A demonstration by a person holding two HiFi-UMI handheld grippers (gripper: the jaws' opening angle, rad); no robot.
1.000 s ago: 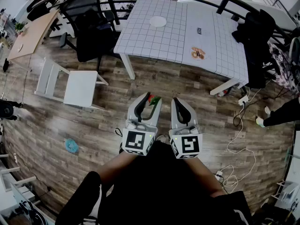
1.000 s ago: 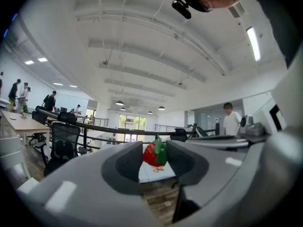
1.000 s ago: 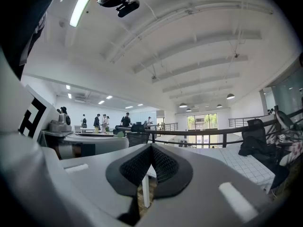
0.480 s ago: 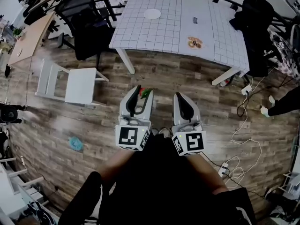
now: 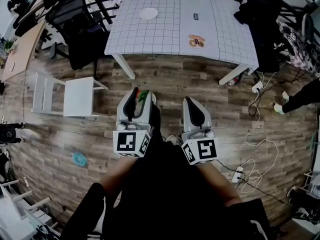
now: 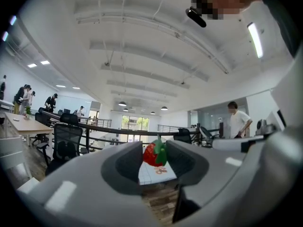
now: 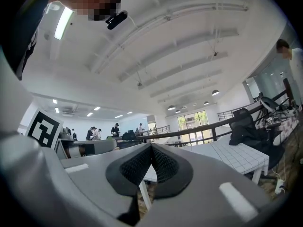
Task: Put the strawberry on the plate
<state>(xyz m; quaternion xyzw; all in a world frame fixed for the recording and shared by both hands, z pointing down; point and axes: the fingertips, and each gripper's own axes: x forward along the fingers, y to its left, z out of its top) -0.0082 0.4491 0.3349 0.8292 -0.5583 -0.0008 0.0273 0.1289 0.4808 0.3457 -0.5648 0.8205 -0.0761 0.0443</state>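
Partway open, left hand-held gripper (image 6: pixel 154 153) clamps strawberry (image 6: pixel 150 156).

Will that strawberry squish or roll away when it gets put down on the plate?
It probably won't squish: the strawberry looks plump and undented in the left gripper. It seems light, pinched only at the jaw tips. Being rounded and tapered, it may roll a little on the plate.

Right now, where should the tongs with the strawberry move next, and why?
Probably carry the left tongs forward to the table. They grip the strawberry, but they hang over the floor, short of the table, and the plate sits well ahead near the table's far edge.
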